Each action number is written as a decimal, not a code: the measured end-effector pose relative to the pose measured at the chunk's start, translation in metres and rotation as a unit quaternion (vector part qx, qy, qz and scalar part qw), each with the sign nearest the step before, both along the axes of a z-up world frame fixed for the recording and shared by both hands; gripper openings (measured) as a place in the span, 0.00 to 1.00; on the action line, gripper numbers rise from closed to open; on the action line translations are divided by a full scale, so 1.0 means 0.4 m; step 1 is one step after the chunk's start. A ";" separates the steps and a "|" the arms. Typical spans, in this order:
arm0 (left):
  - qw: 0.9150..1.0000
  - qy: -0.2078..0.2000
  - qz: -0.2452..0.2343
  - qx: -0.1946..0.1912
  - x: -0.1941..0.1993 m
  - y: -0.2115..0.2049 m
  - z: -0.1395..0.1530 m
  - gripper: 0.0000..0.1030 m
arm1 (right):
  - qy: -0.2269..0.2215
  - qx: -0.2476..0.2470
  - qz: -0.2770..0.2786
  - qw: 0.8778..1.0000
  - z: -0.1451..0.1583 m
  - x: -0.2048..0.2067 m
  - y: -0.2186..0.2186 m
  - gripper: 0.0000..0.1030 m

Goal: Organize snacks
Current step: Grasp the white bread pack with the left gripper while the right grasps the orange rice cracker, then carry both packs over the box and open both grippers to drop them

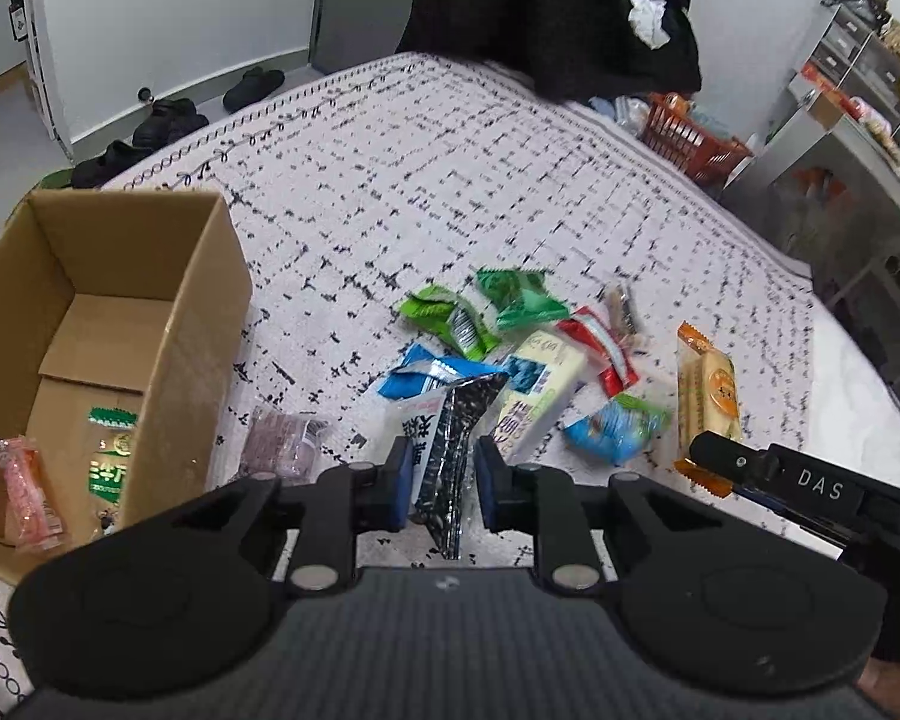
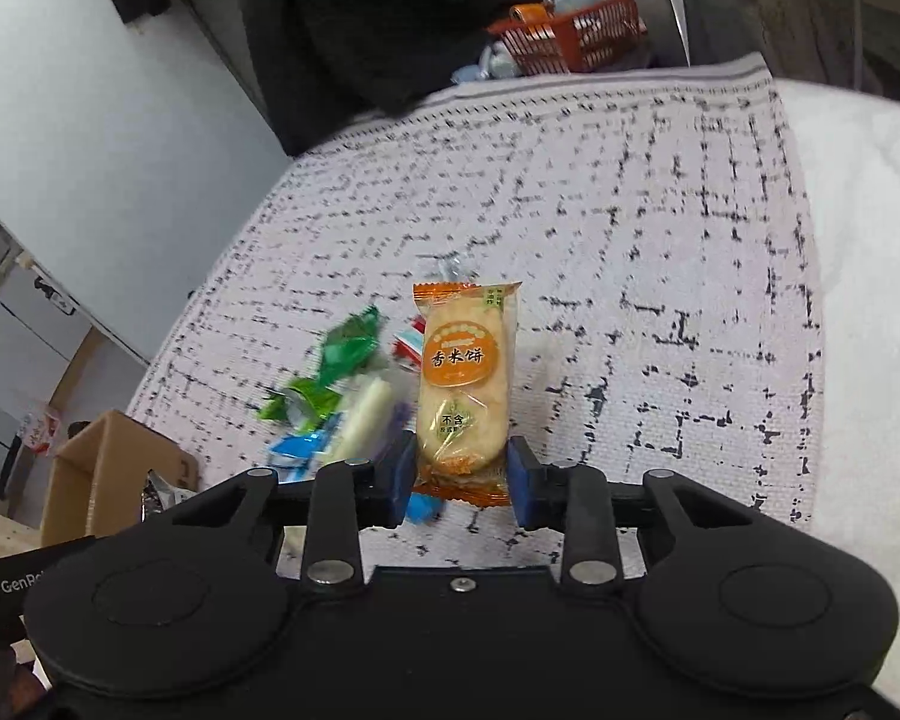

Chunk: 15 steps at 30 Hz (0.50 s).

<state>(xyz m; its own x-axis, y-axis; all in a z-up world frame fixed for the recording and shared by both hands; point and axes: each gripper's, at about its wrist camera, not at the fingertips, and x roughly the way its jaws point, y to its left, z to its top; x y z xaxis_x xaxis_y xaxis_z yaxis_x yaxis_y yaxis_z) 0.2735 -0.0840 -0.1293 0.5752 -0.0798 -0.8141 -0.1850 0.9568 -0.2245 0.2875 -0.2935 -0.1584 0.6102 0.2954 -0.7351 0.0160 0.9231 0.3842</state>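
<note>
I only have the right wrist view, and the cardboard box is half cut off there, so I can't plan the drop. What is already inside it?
Observer: Two packets lie in the cardboard box: a pink packet and a green packet, both at its near end.
Operator: Is the left gripper busy?
Observer: Yes. The left gripper is shut on a black-and-white packet, to the right of the box.
Operator: Anything loose close to the box?
Observer: A purplish packet lies on the bed cover, just outside the box's right wall.
</note>
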 end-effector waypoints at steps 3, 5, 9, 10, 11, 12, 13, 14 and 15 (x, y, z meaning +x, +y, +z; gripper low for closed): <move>1.000 -0.010 0.000 -0.003 -0.015 0.006 0.026 0.20 | -0.007 0.001 0.003 1.000 0.026 -0.012 0.010 0.30; 1.000 -0.016 0.003 -0.006 -0.026 0.012 0.041 0.20 | -0.009 0.005 0.003 1.000 0.042 -0.019 0.016 0.30; 1.000 -0.027 0.009 -0.010 -0.045 0.025 0.069 0.20 | -0.019 0.008 0.010 1.000 0.077 -0.038 0.041 0.30; 0.999 -0.030 0.010 -0.011 -0.050 0.029 0.076 0.20 | -0.021 0.008 0.013 1.000 0.084 -0.043 0.049 0.30; 0.999 -0.033 0.013 -0.012 -0.055 0.035 0.084 0.20 | -0.023 0.009 0.016 1.000 0.093 -0.049 0.058 0.30; 0.999 -0.036 0.016 -0.013 -0.059 0.041 0.090 0.20 | -0.025 0.010 0.018 0.999 0.100 -0.053 0.065 0.30; 0.999 -0.038 0.018 -0.013 -0.064 0.046 0.096 0.20 | -0.026 0.012 0.020 0.999 0.106 -0.057 0.071 0.30; 0.999 -0.041 0.021 -0.013 -0.070 0.052 0.104 0.20 | -0.028 0.014 0.022 0.999 0.114 -0.062 0.080 0.30; 0.999 -0.043 0.024 -0.013 -0.075 0.058 0.110 0.20 | -0.030 0.014 0.025 0.999 0.121 -0.067 0.087 0.30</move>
<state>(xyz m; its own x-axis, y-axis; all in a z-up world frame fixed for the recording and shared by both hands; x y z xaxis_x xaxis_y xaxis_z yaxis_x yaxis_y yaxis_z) 0.2436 -0.0607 -0.0852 0.6461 -0.0713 -0.7599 -0.2096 0.9408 -0.2665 0.2609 -0.2586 -0.1099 0.6378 0.3467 -0.6878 -0.0533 0.9107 0.4096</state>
